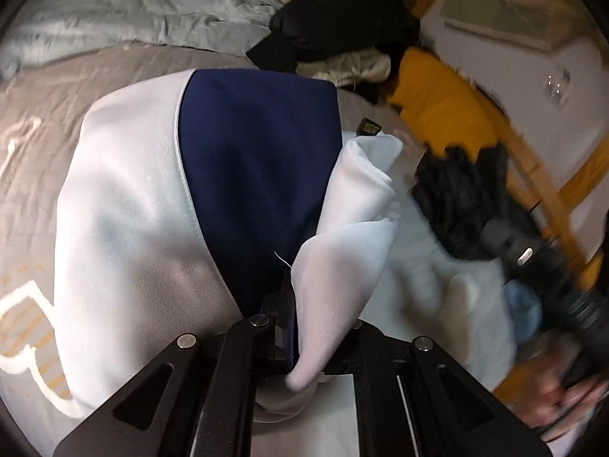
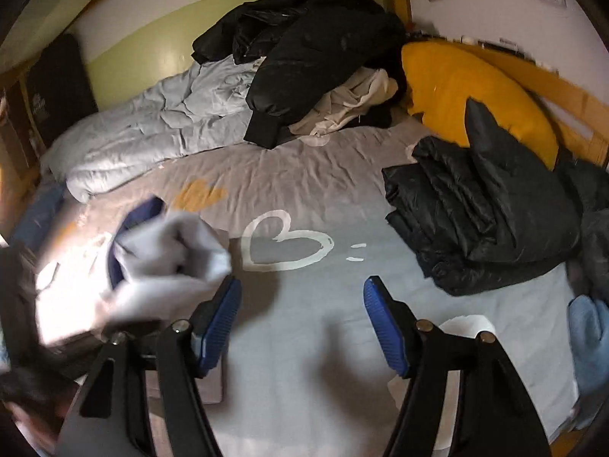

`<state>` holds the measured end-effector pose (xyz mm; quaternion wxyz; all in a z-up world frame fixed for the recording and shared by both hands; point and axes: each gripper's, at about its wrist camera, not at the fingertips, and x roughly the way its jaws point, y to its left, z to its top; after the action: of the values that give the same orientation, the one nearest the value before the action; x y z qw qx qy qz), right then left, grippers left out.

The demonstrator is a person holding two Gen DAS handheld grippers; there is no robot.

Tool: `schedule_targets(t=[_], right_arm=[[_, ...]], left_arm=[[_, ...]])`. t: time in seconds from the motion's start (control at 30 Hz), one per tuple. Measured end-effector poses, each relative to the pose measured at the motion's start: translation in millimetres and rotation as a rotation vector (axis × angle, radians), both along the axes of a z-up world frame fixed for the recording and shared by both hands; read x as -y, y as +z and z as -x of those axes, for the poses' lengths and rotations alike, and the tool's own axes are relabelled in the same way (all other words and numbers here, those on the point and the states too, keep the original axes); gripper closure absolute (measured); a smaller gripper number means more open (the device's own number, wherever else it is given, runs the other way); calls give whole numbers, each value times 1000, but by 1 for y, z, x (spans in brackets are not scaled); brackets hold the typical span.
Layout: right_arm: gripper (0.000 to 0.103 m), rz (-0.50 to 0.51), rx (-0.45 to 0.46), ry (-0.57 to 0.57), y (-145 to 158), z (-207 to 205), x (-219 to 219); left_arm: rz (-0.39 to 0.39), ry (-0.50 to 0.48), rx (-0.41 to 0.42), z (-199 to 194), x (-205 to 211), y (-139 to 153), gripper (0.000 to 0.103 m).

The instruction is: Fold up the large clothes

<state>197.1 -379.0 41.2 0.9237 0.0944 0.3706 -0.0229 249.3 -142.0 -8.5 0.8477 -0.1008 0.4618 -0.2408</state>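
Bed (image 2: 304,175): grey sheet printed with white outline hearts and orange hearts; it carries all the clothes; wooden rails along its far and right edges.
Grey duvet (image 2: 152,133): crumpled along the bed's far left edge.
Heap of black coats (image 2: 312,49): at the far edge of the bed, against the green wall, with cream cloth (image 2: 354,103) beneath its right side.
Yellow pillow (image 2: 475,87): at the far right corner, against the rail.
Folded black puffer jacket (image 2: 479,213): stacked near the right edge of the bed, just in front of the pillow.
White and navy garment (image 1: 160,198): lifted above the near left part of the bed; its long axis runs from the left gripper away toward the far edge, with the navy panel in the middle and white cloth on either side. In the right wrist view it is a blurred bundle at the left.
Left gripper (image 1: 285,327): clenched on a bunched edge of the garment, navy and white cloth pinched between the fingers.
Right gripper (image 2: 302,320): jaws apart, blue pads (image 2: 220,323) bare, nothing between them, above the grey sheet near the white heart.
Containers: I cannot make out any.
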Motion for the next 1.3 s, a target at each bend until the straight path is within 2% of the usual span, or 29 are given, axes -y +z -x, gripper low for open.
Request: schedule_targets(t=[0.17,0.2,0.27,0.3,0.43,0.53,0.63,0.73,0.77,0.83,0.93,1.0,1.1,1.2,1.3], right_arm=[[38,6,7,14,1,2,-7],[38,6,10,19,0,0,-6],[36,11,22,23,1,-1,-8],[35,14,29,19,3,2,-7],[33,14,51,-4,5,3,-3],[33,-13,71,-2,6,3,-3],[28,-24,112,27,7,6,-13],[24,-23,152,96,7,9,-33],[23,-31,156,121,7,10,-38],[14,-71,159,188,3,9,-52],[0,-136,151,228,-10,4,-69],[0,-186,107,243,-23,-3,-77],[0,-226,13,250,-48,-18,-87],[0,-250,-79,285,-74,-31,-97],[0,-364,-151,271,-98,-45,-90]], left_arm=[[-81,-12,80,16,9,1,90],[-75,-26,84,20,7,2,82],[-28,-79,85,26,4,6,41],[-4,-97,93,32,0,11,36],[-8,-98,214,66,-12,37,35],[-43,-73,287,84,-27,53,26],[-102,-7,358,94,-50,62,25],[-148,65,386,92,-76,60,22],[-158,87,384,89,-85,56,22],[-158,141,356,81,-104,46,22],[-118,207,277,64,-130,29,22],[-83,228,219,52,-142,16,22],[12,226,136,37,-157,-3,22],[128,233,91,25,-169,-22,19],[288,212,-12,12,-177,-42,16]])
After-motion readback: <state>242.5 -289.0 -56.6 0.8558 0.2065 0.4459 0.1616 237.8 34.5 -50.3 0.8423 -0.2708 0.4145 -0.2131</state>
